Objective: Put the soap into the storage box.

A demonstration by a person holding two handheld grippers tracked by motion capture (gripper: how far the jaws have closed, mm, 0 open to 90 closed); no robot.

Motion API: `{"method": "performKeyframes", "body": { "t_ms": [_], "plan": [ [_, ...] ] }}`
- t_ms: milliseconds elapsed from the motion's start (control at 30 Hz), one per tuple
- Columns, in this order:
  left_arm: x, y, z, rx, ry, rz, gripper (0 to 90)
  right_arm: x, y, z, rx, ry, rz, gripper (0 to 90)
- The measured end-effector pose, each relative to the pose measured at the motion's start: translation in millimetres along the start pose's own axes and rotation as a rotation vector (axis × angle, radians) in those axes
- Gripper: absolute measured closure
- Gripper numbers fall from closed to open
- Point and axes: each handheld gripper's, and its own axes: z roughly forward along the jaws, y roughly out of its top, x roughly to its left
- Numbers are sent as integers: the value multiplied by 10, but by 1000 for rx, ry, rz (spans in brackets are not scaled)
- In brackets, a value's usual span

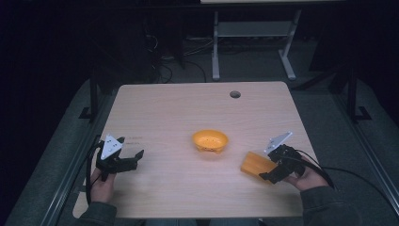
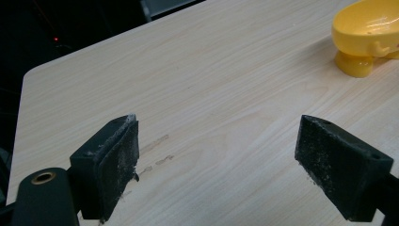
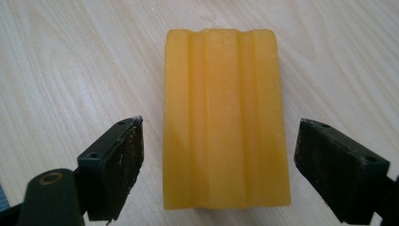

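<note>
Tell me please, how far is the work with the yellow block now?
Nothing looks done yet: the yellow block lies flat on the table, apart from the yellow bowl. In hand: the right tongs stand open around the block, not touching. The left tongs wait open. Gripping and moving it is probably left.

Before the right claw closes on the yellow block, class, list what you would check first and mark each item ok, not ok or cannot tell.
1. Right claw open: ok, its jaws stand wide apart.
2. Block between the jaws: ok, with a gap on each side.
3. Block lying flat on the table: ok.
4. Left claw open and holding nothing: ok.
5. Bowl upright, apart from the block: ok.
6. Bowl free of contents: cannot tell.
</note>
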Motion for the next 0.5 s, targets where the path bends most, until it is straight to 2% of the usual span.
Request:
{"method": "performKeyframes", "body": {
  "t_ms": [100, 300, 500],
  "plan": [
    [0, 0, 1, 0, 1, 1, 134, -4, 28, 69, 13, -1, -16, 155],
    [3, 1, -3, -1, 1, 2, 134, -3, 73, 166, 29, 10, -16, 140],
    [1, 0, -1, -1, 0, 0, 134, -13, 106, 191, 34, -3, -20, 146]
  ]
}}
